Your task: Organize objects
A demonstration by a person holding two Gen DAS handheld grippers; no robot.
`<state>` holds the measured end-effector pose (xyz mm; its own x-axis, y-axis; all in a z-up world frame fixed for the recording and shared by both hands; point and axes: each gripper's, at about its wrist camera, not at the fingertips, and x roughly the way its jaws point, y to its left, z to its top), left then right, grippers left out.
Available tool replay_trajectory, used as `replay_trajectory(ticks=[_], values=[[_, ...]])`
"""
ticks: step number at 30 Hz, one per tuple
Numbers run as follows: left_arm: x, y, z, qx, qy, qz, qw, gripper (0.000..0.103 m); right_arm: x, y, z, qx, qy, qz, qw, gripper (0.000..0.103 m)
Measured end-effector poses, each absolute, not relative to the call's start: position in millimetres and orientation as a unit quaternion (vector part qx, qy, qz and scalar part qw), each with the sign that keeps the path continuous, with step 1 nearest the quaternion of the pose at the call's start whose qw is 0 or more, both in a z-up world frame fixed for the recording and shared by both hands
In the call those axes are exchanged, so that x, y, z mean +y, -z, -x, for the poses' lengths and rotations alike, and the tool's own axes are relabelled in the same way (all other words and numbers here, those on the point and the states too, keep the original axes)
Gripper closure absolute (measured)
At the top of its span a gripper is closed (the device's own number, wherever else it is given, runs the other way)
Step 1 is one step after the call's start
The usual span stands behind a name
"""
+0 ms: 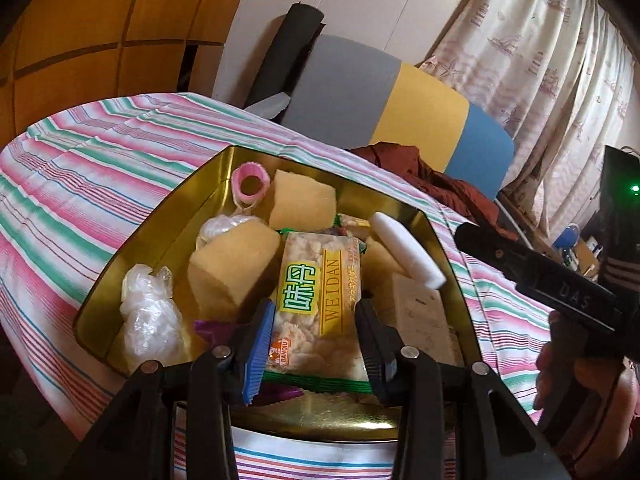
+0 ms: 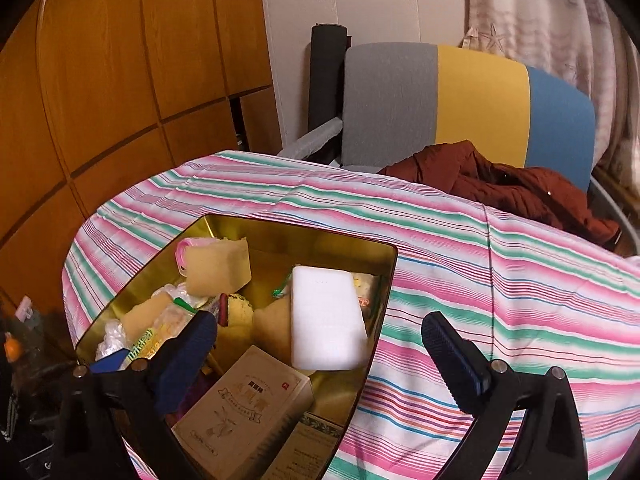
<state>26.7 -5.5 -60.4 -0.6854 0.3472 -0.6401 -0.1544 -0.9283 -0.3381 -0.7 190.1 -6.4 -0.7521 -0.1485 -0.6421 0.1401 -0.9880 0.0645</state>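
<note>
A gold tin tray (image 1: pixel 132 248) sits on the striped tablecloth and holds several objects. My left gripper (image 1: pixel 316 312) is shut on a snack packet (image 1: pixel 316 292) with green characters, just above the tray's contents. Around it lie yellow sponges (image 1: pixel 232 268), a white block (image 1: pixel 408 252), a pink ring (image 1: pixel 252 186), crumpled clear plastic (image 1: pixel 148 312) and a beige box (image 1: pixel 420 312). My right gripper (image 2: pixel 320 332) is open and empty over the tray's right rim (image 2: pixel 380 320), above the white block (image 2: pixel 324 320) and the beige box (image 2: pixel 248 412). It also shows in the left wrist view (image 1: pixel 532 276).
The striped tablecloth (image 2: pixel 500 280) covers the table around the tray. Behind the table stands a grey, yellow and blue chair (image 2: pixel 472 100) with a dark red jacket (image 2: pixel 500 188) on it. A wooden cabinet (image 2: pixel 120 80) is at the left, curtains (image 1: pixel 540 52) at the right.
</note>
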Motion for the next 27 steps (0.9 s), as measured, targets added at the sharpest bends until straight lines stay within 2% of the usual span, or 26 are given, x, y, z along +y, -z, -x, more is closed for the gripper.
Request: replay_trajectory(ticks=[6,11,19,23,27], values=[[-4.5,64.1,-24.3,-0.129,-0.901,0.392,0.138,0.06,194.1,6.5,-2.3,-0.019,0.935,-0.348,0.072,0.0],[-6.8,53.4,-29.9,-0.129,-0.907,0.381,0.124,0.052,198.7,5.8,-5.6,-0.025,0.934,-0.35,0.068,0.0],[-1.6,27.4,-37.3,-0.053,-0.927,0.371,0.033,0.052,200.5,6.2,-16.7,-0.031,0.932,-0.357,0.059,0.0],[-7.2,17.8,-41.1,-0.078,-0.926,0.365,0.052,0.052,201.8,7.5,-22.3,-0.024,0.932,-0.36,0.042,0.0],[-7.7,15.5,-41.4,-0.072,-0.923,0.377,0.027,0.052,203.1,4.8,-29.7,-0.026,0.933,-0.358,0.033,0.0]])
